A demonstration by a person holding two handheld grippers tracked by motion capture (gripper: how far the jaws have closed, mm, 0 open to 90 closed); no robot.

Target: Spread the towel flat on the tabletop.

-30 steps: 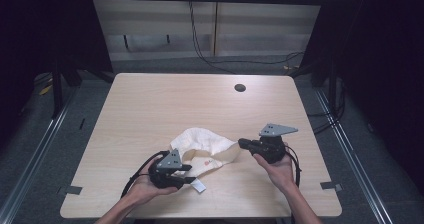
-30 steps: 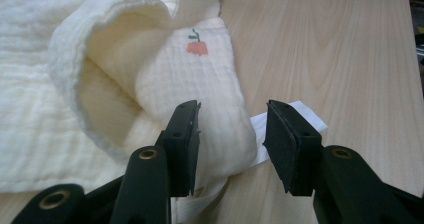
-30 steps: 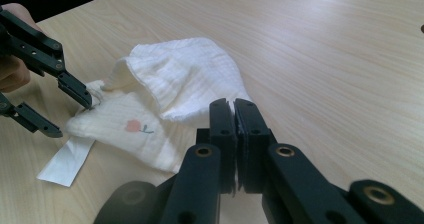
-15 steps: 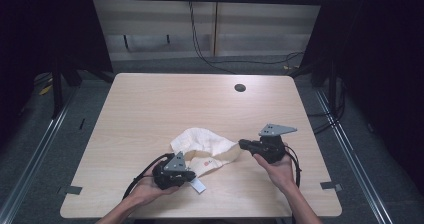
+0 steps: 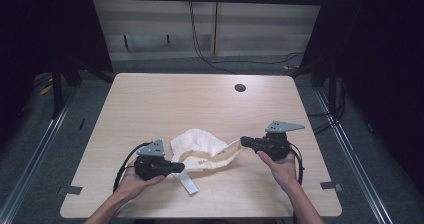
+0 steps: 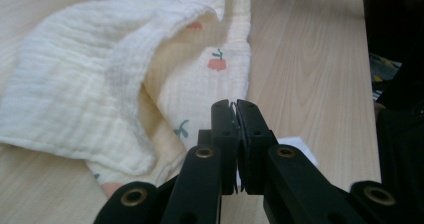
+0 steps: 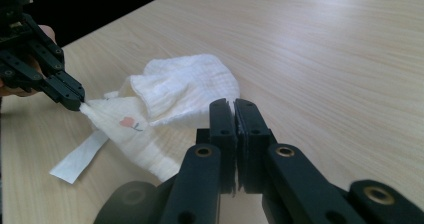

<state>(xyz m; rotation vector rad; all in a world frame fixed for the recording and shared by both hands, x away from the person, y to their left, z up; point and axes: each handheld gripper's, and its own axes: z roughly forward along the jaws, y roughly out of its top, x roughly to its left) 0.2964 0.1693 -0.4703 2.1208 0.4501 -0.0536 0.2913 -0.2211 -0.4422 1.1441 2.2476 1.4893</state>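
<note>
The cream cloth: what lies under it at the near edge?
A white label strip sticks out from under the cream cloth onto the bare table. How far the strip runs beneath is covered; anything else under the folds is hidden.

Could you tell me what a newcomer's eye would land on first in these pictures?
First the crumpled cream cloth with small printed flowers, at the near middle of the wooden table. Next, the left gripper and right gripper, each shut on an opposite edge of it, with a white label strip trailing beneath.
</note>
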